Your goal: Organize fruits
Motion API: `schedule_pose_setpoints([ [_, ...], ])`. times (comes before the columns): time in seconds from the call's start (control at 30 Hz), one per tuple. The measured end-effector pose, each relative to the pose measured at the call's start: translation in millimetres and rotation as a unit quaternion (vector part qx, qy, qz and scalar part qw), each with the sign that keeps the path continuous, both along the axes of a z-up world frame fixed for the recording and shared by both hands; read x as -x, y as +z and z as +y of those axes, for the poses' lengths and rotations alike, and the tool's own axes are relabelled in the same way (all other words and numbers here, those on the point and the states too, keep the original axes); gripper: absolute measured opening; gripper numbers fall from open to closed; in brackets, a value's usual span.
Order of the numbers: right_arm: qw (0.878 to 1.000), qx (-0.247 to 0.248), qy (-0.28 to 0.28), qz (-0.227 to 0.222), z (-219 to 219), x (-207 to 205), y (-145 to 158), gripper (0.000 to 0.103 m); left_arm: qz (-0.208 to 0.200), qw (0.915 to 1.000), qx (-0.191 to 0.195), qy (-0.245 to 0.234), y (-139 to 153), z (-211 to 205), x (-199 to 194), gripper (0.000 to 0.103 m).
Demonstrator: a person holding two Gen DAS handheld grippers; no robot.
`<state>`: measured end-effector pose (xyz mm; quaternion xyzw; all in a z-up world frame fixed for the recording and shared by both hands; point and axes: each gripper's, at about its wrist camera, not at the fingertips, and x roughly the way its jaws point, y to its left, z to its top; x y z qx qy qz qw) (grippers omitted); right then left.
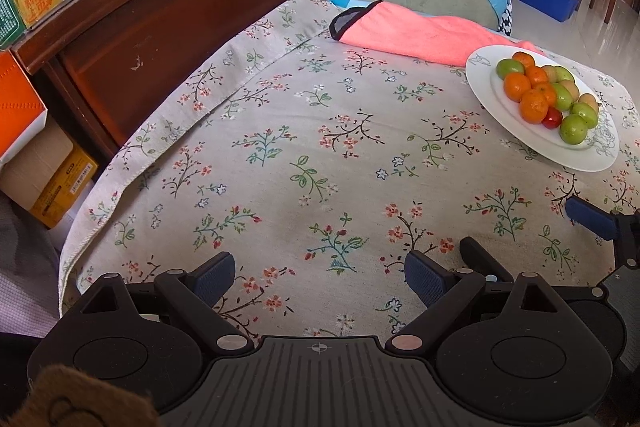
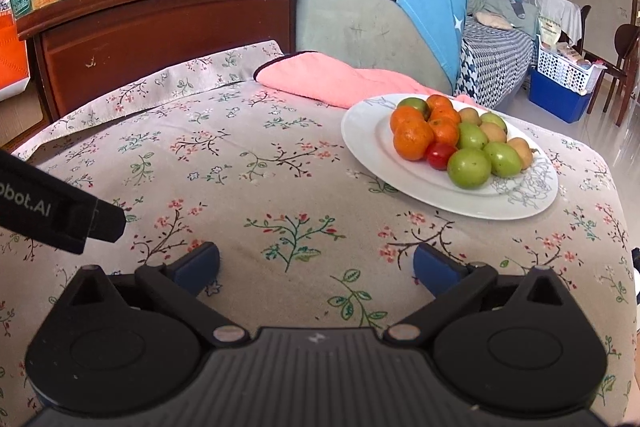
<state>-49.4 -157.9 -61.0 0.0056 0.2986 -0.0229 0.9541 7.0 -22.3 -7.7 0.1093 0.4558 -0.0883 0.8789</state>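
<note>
Both our grippers, L (image 1: 320,277) & R (image 2: 316,265), hover spread, empty; fruits (image 2: 460,139) piled on plate (image 2: 368,143) — sorted or awaiting sorting, can't tell.

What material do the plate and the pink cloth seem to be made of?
Plate: probably glazed ceramic, white and glossy, with a grey printed flower on the rim. Pink cloth: looks like soft fuzzy towel fabric, perhaps microfibre, matte, with a dark stitched edge.

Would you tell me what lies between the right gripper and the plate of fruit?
Only bare floral tablecloth between the right gripper and plate; the right wrist view shows it.
</note>
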Motion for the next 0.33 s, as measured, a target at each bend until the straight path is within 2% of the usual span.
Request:
schedule_pose_setpoints([
  [0.33, 1.0, -0.003, 0.003, 0.0, -0.5, -1.0, -0.3, 0.102, 0.004, 1.0, 0.003, 0.0, -1.7, 0.9, -1.1, 0.093],
])
